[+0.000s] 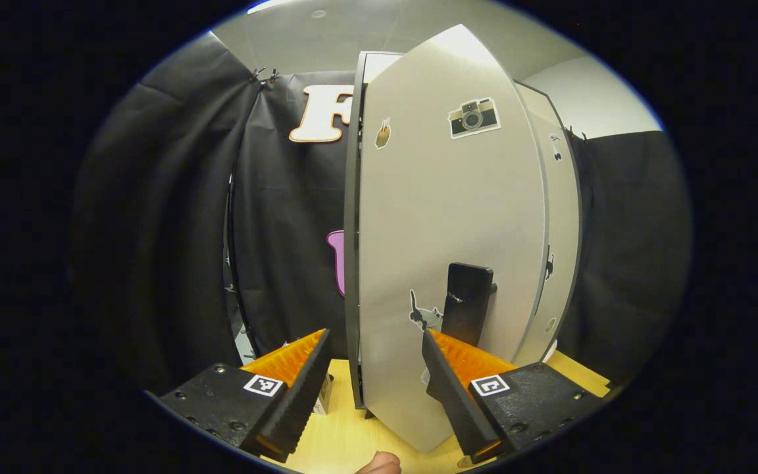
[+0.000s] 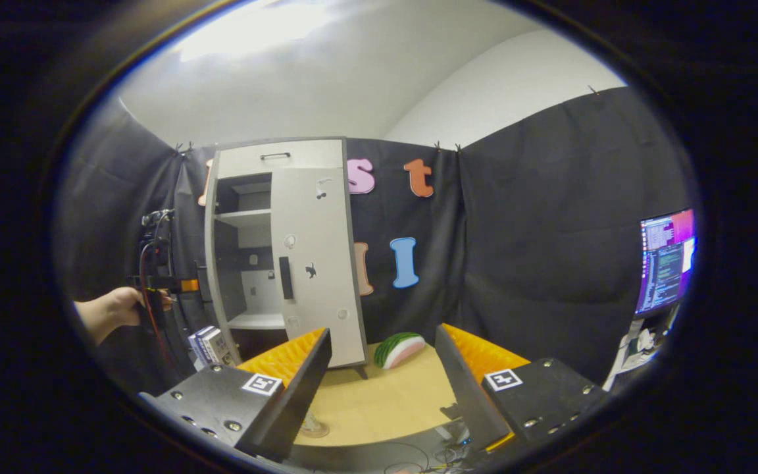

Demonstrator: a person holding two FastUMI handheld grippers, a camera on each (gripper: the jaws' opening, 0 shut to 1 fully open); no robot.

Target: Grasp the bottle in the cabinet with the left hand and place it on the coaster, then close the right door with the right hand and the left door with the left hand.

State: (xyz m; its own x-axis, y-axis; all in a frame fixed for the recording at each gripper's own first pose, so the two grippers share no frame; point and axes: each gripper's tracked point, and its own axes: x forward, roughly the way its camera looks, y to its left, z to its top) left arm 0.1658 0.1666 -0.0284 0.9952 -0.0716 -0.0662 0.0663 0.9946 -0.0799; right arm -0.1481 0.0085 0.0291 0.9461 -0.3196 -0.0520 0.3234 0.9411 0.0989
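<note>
Left door (image 1: 445,230) of the cabinet (image 2: 221,217) stands right in front of the left gripper (image 1: 379,375), swung partway toward shut — its upright free edge and dark vertical handle (image 1: 468,303) lie just ahead and a little to the right of the spread fingers, which hold nothing. The door's long axis runs up and down, so the coming push is probably sideways against its face, and the left hand is plainly the nearer one. In the right gripper view the right door (image 2: 313,263) looks closed over its half while the left half shows open shelves. The right gripper (image 2: 382,382) hangs well back from the cabinet, fingers apart and empty. A hand (image 2: 112,309) holds the other gripper at the cabinet's left side. The bottle and coaster are hard to make out — a faint round base (image 2: 313,428) near the right gripper's left finger may be them, but I cannot tell.
</note>
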